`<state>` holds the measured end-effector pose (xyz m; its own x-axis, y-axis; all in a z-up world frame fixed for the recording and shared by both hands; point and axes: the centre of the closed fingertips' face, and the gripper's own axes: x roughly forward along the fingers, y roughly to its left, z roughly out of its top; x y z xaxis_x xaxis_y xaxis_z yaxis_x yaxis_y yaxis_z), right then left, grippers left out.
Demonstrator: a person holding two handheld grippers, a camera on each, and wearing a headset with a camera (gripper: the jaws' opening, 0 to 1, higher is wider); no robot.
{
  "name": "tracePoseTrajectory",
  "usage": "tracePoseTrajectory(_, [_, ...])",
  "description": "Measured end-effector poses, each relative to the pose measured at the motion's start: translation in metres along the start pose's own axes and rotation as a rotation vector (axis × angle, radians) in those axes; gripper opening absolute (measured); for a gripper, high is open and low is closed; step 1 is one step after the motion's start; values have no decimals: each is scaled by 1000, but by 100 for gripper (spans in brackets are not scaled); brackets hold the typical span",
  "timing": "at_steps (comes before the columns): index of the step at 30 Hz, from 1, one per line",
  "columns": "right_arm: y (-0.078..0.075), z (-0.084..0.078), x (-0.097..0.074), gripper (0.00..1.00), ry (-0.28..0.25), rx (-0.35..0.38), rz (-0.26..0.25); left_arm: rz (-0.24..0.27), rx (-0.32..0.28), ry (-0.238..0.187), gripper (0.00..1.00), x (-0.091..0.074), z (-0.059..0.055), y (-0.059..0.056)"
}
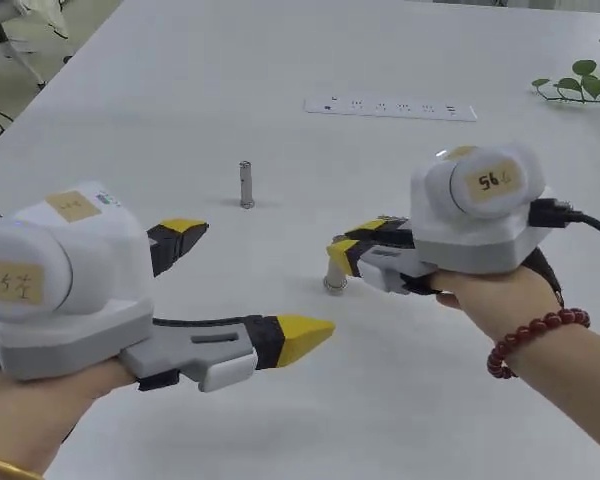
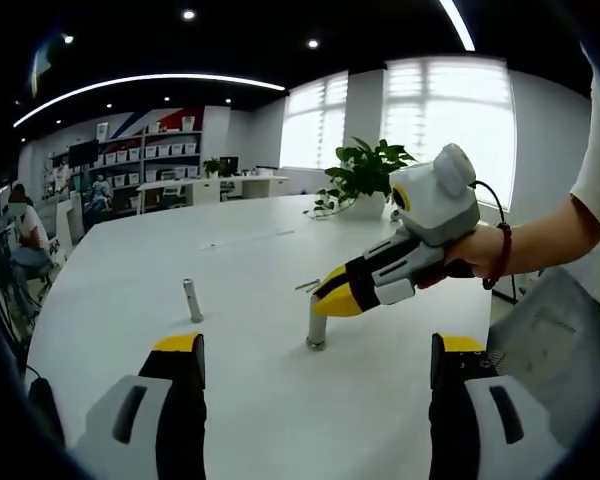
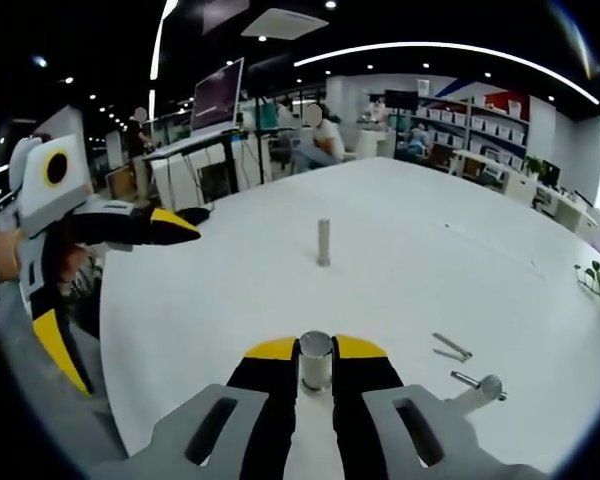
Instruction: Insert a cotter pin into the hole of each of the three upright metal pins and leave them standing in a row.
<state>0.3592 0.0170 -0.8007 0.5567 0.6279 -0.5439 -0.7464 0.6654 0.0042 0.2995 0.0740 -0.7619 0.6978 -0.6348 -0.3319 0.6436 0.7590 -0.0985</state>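
Our right claw [image 1: 338, 258] is clamped on a short silver upright metal pin [image 3: 316, 365] that stands on the white desk [image 1: 400, 400]. Our left claw [image 1: 248, 282] hovers near it, jaws spread wide, holding nothing. A second silver upright pin [image 1: 246, 185] stands farther off, beyond both claws.

Bright, even indoor light — soft shadows, fisheye edges.
Ceiling strips [image 2: 140, 79] and windows [image 2: 450, 120] light the white table [image 1: 280, 80]; the windows burn out to white. The pin [image 1: 246, 185] throws a faint, short shadow. Both gripper views bow straight lines near the edges — the far room is hazy, the near foreground slightly soft.
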Motion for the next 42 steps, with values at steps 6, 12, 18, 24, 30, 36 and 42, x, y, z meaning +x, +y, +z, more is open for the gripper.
tracePoseTrajectory(6, [-5, -6, -5, 11, 11, 34, -57, -5, 1, -2, 93, -1, 0, -2])
tracePoseTrajectory(12, [-11, -13, -12, 11, 26, 81, -155, -11, 1, -3, 93, -1, 0, -3])
tracePoseTrajectory(18, [-17, -17, -18, 11, 27, 118, -242, -19, 4, -2, 93, -1, 0, -4])
tracePoseTrajectory(24, [-18, -20, -21, 11, 17, 179, -292, -28, 7, -1, 93, 0, 0, -6])
tracePoseTrajectory(30, [-15, -24, -22, 11, 21, 215, -320, -30, 10, -1, 92, 0, 0, -7])
tracePoseTrajectory(36, [-11, -25, -23, 12, 20, 202, -340, -32, 12, 0, 92, 0, 0, -8])
tracePoseTrajectory(42, [-9, -27, -23, 13, 20, 193, -363, -34, 13, 4, 92, 1, -1, -8])
